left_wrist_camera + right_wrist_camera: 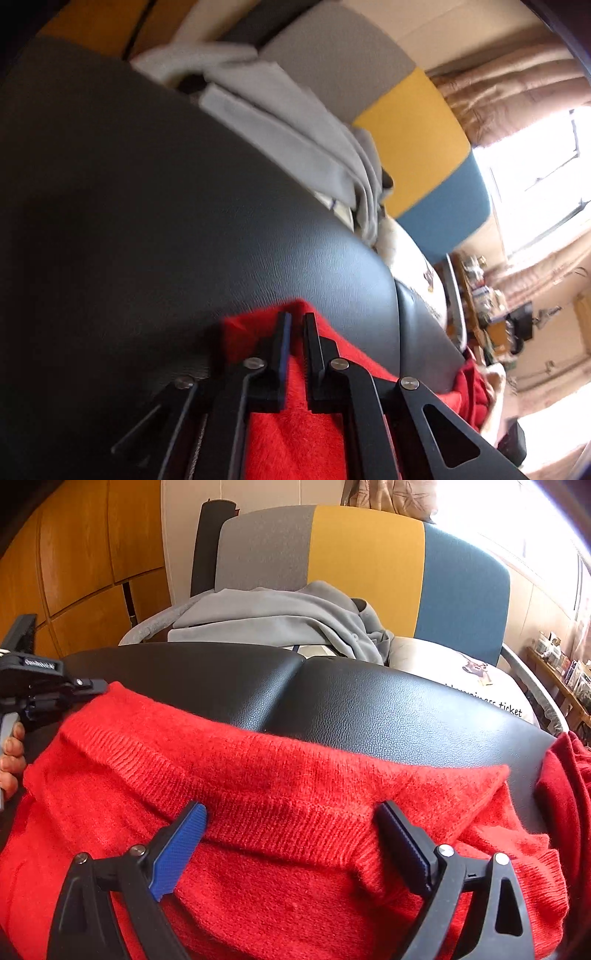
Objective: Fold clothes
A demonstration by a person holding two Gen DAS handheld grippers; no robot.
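Note:
A red knit sweater lies bunched on a black leather surface, its ribbed hem folded over toward me. My right gripper hovers over that hem, open wide, with its blue-padded fingers resting on the knit at either side. In the left wrist view, my left gripper is shut on a corner of the red sweater, with red fabric pinched between its narrow black fingers. From the right wrist camera that left gripper shows at the sweater's far left corner, held by a person's hand.
A grey garment lies crumpled behind the black surface, on a chair with a grey, yellow and blue back. A white printed cushion sits to its right. More red cloth hangs at the right edge. Wooden panels stand at left.

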